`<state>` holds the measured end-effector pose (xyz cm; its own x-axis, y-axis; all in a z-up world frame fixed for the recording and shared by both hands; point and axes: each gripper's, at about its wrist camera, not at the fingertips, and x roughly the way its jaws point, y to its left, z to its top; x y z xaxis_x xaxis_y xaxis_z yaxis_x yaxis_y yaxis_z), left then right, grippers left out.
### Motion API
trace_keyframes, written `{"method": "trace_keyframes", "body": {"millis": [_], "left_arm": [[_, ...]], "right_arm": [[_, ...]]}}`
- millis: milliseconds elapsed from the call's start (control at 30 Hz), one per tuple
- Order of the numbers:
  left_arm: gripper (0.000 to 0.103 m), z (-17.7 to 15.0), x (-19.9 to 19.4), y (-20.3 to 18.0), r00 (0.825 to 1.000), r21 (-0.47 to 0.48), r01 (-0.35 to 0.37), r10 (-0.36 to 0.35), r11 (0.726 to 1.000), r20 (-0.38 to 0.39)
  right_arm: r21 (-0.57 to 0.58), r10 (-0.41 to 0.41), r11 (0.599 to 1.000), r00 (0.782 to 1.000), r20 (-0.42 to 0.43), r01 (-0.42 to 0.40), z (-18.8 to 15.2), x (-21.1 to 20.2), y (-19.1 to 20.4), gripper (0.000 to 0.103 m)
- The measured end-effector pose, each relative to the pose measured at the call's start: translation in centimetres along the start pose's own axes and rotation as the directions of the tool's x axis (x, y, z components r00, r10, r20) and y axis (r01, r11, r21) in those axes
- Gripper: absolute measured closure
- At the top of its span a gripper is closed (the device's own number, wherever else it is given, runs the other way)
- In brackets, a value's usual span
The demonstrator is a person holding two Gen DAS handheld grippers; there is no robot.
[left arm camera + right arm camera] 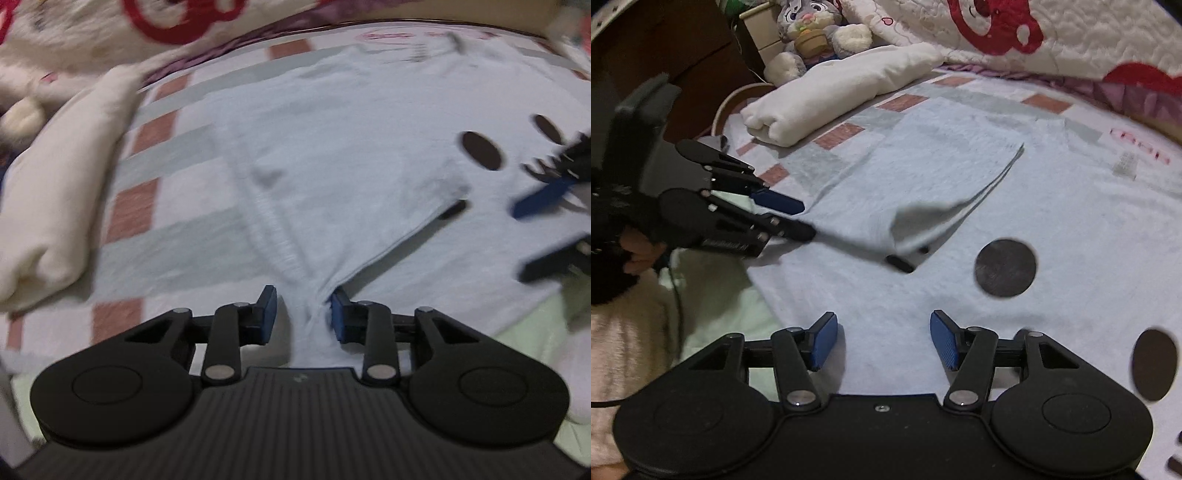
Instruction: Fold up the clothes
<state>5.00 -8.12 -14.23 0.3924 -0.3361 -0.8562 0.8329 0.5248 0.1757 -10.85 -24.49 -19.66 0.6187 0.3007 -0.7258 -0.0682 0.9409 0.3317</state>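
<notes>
A pale blue T-shirt (332,147) with dark oval spots lies spread on the bed; it also shows in the right wrist view (1052,206). One side is folded over onto the body (923,184). My left gripper (303,314) has a bunched edge of the shirt between its blue pads, with a gap on the left pad's side; in the right wrist view it (801,218) appears at the left, at the folded flap's edge. My right gripper (884,339) is open and empty just above the shirt; in the left wrist view it (535,236) shows at the right edge.
A rolled cream cloth (55,192) lies at the left of the checked bedsheet (147,155); it also shows in the right wrist view (831,96). A plush rabbit (816,33) and a red-and-white quilt (1034,33) sit behind. A pale green cloth (713,288) lies at the near edge.
</notes>
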Motion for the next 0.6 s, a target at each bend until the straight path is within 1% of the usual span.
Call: {"method": "trace_keyframes", "body": {"millis": [33, 67, 100, 167, 267, 333, 367, 400, 467, 533, 600], "left_arm": [[0.059, -0.1, 0.0, 0.3, 1.000, -0.015, -0.016, 0.016, 1.000, -0.006], [0.057, -0.1, 0.0, 0.7, 0.999, -0.031, -0.033, 0.032, 0.999, -0.013], [0.057, -0.1, 0.0, 0.9, 0.999, -0.044, -0.045, 0.044, 0.998, -0.019], [0.058, -0.2, -0.3, 0.9, 0.999, -0.039, -0.038, 0.037, 0.999, -0.024], [0.060, -0.3, -0.7, 0.0, 1.000, 0.010, -0.001, 0.001, 1.000, -0.001], [0.060, -0.4, -0.6, -0.7, 1.000, 0.050, 0.006, -0.006, 0.999, -0.008], [0.058, -0.5, -0.5, -1.0, 1.000, 0.067, 0.007, -0.006, 0.998, -0.012], [0.057, -0.5, -0.5, -1.1, 1.000, 0.071, 0.001, 0.001, 0.998, -0.016], [0.056, -0.4, -1.0, -0.5, 1.000, 0.042, 0.011, -0.011, 0.999, -0.009], [0.058, -0.4, -1.8, 0.4, 0.999, 0.003, 0.028, -0.028, 1.000, 0.042], [0.058, -0.3, -3.2, 0.7, 0.990, 0.025, 0.055, -0.058, 0.998, 0.129]], "right_arm": [[0.009, 0.008, 1.000, 1.000, 0.002, -0.008, -0.2, 0.0, 0.1, 0.041], [0.012, 0.012, 1.000, 1.000, 0.003, -0.012, -0.4, 0.0, 0.2, 0.041], [0.008, 0.010, 1.000, 1.000, 0.004, -0.010, -0.5, 0.0, 0.3, 0.041], [0.005, 0.008, 1.000, 1.000, 0.005, -0.008, -0.7, -0.1, 0.6, 0.041], [0.019, 0.052, 0.998, 0.999, 0.005, -0.053, -1.0, -0.2, 1.1, 0.041], [-0.015, 0.088, 0.996, 0.996, -0.011, -0.088, -1.3, -0.1, 2.0, 0.040], [-0.045, 0.081, 0.996, 0.997, -0.014, -0.081, -1.5, -0.1, 2.5, 0.040], [-0.064, 0.074, 0.995, 0.997, -0.018, -0.075, -1.5, -0.1, 2.8, 0.040], [-0.064, 0.087, 0.994, 0.996, -0.028, -0.089, -1.3, -0.1, 2.8, 0.040], [-0.037, 0.118, 0.992, 0.992, -0.035, -0.119, -1.1, -0.1, 2.3, 0.040], [-0.011, 0.132, 0.991, 0.991, -0.027, -0.133, -1.5, -0.1, 2.1, 0.040]]}}
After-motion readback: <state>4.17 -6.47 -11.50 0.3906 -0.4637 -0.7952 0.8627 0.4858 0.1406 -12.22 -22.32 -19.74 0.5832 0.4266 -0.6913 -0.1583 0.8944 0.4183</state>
